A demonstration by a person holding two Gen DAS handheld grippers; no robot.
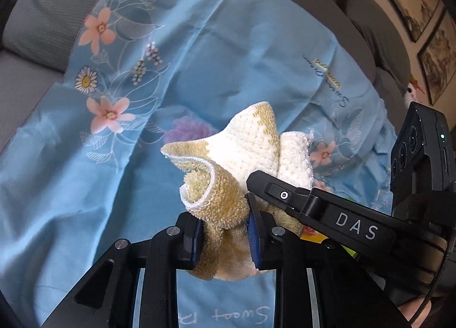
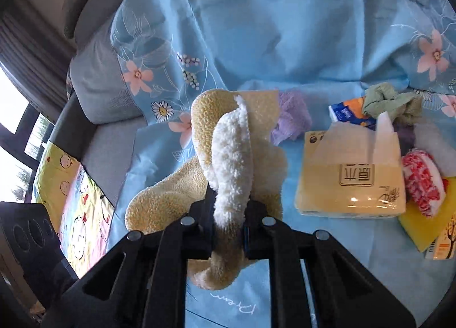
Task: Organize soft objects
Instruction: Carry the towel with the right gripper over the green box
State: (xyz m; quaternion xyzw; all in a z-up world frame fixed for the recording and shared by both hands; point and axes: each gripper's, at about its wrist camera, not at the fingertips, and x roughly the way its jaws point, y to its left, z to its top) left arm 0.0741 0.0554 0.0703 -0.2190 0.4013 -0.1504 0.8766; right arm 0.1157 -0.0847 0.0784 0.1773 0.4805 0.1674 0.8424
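Right now both grippers pinch the same towel (image 1: 228,157), a cream and tan terry cloth, and it is bunched up above the blue sheet (image 1: 199,57) that covers the sofa. Left gripper (image 1: 225,231): jaws clamped on a tan fold. Right gripper (image 2: 228,231): jaws clamped on a white fluffy fold, the rest drooping to the sheet. Just right of the towel lies a tissue pack (image 2: 353,182); behind it a purple cloth (image 2: 293,119), a green cloth (image 2: 393,99) and a red-white cloth (image 2: 421,182).
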